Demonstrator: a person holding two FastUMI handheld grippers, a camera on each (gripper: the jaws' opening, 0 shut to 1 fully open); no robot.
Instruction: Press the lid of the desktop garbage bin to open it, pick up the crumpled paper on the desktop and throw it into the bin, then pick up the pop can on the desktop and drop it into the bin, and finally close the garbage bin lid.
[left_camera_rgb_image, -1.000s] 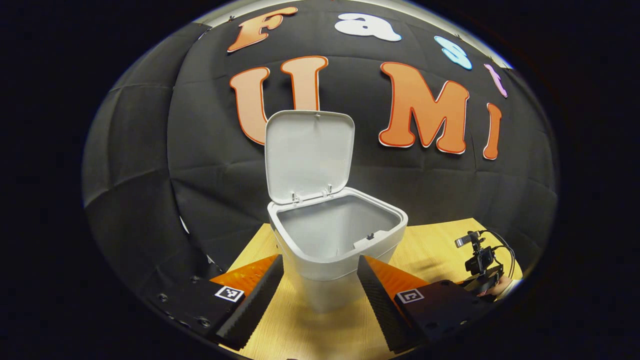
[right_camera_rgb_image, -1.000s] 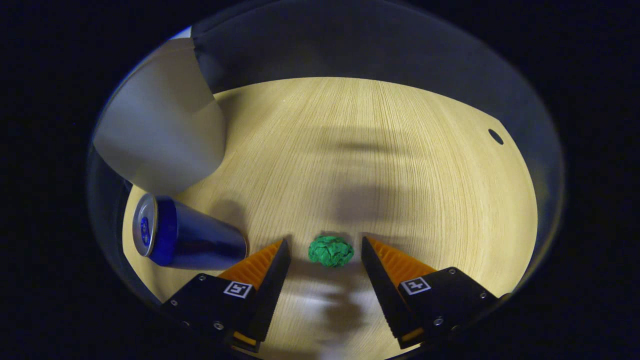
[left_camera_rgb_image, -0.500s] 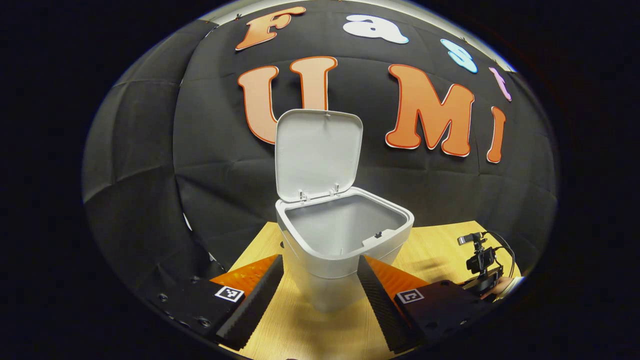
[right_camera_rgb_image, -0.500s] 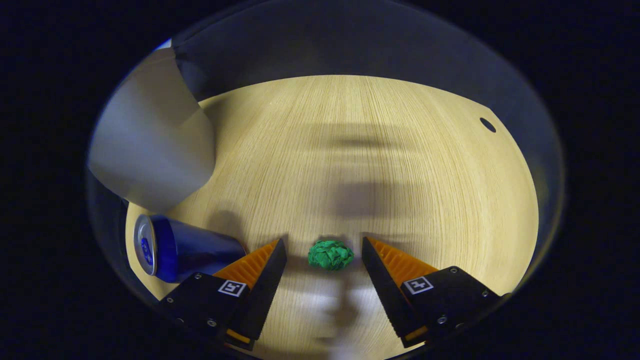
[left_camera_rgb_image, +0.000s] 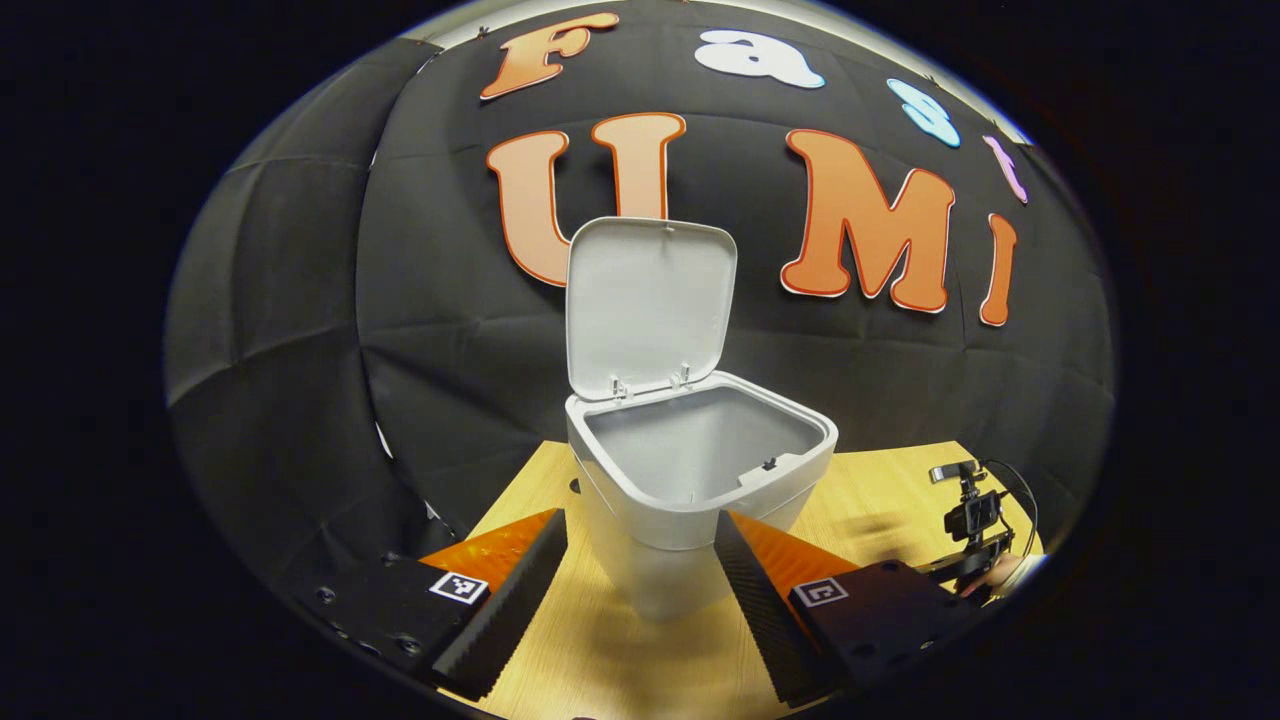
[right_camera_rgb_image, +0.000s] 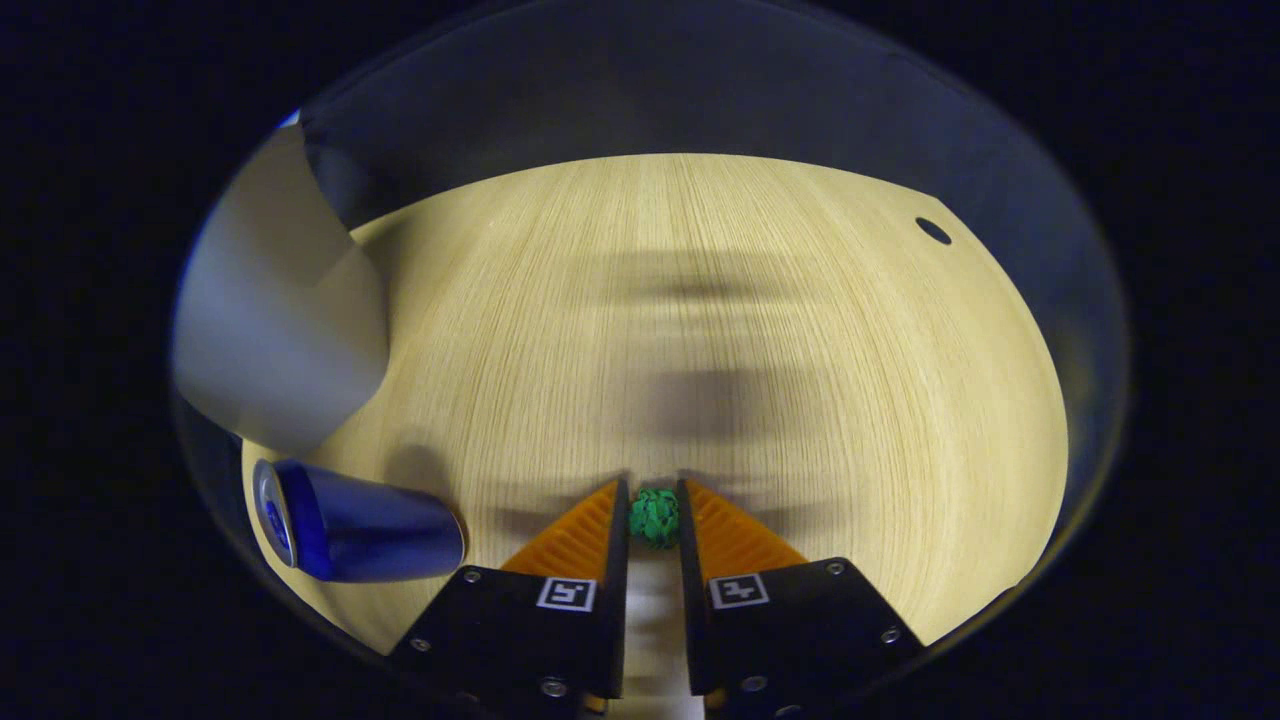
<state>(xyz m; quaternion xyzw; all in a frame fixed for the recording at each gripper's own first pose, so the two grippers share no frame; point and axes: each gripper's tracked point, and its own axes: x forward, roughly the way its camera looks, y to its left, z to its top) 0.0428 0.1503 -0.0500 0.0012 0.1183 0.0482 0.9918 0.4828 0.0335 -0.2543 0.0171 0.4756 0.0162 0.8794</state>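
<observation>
Crumpled paper (right_camera_rgb_image: 654, 517) pinched in your right gripper (right_camera_rgb_image: 654, 515) | bin (right_camera_rgb_image: 275, 320) at 10 o'clock | left gripper (left_camera_rgb_image: 640, 560) spread, idle.

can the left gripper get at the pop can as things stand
Probably not directly. The left gripper faces the open bin, jaws apart at its front wall. The pop can lies on its side beside the bin on the desktop.
</observation>
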